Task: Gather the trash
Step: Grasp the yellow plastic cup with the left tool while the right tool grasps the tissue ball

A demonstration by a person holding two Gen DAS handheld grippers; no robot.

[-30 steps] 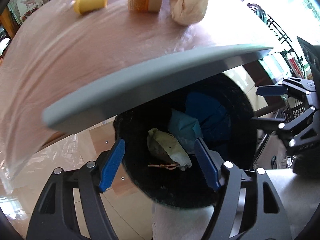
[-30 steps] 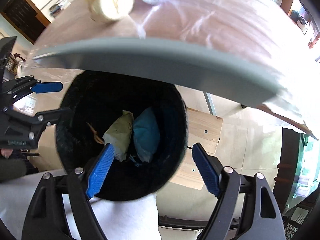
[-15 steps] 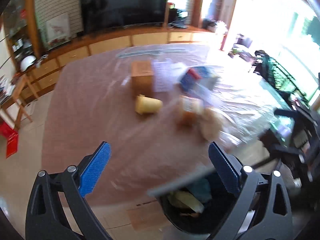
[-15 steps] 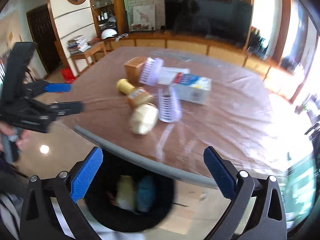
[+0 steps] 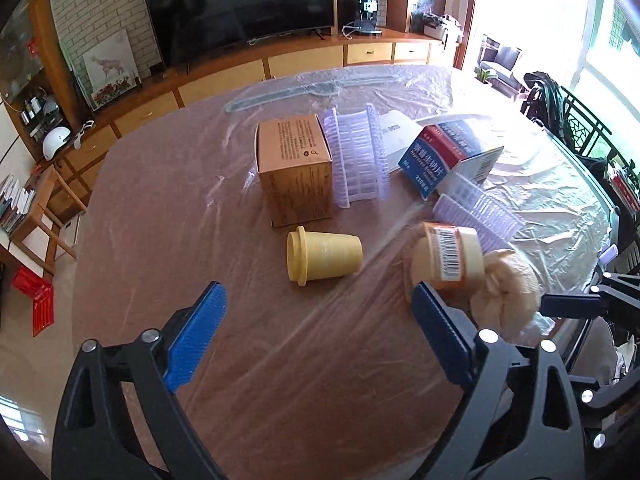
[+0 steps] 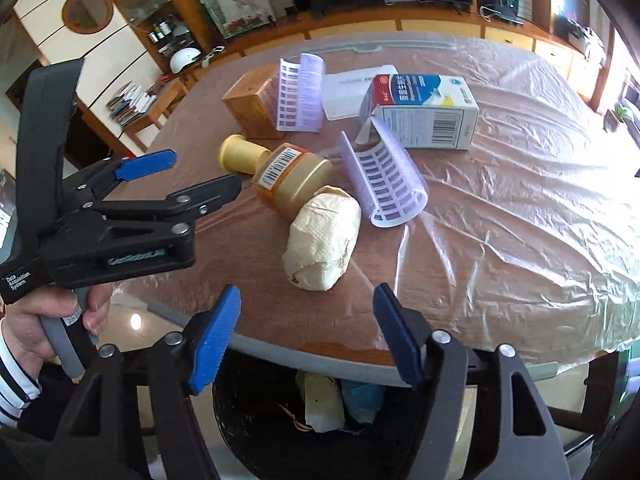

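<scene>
Right wrist view: right gripper (image 6: 306,334) jaws empty, closing, above paper wad (image 6: 322,238); left gripper (image 5: 316,338) wide, empty.

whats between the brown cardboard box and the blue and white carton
A purple ribbed plastic sheet stands curled against the brown cardboard box, with a flat white lid behind it, before the blue and white carton; both views show this.

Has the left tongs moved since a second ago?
Yes. The left tongs rose from over the black bin, below the table edge, to above the table, jaws open and empty.
</scene>
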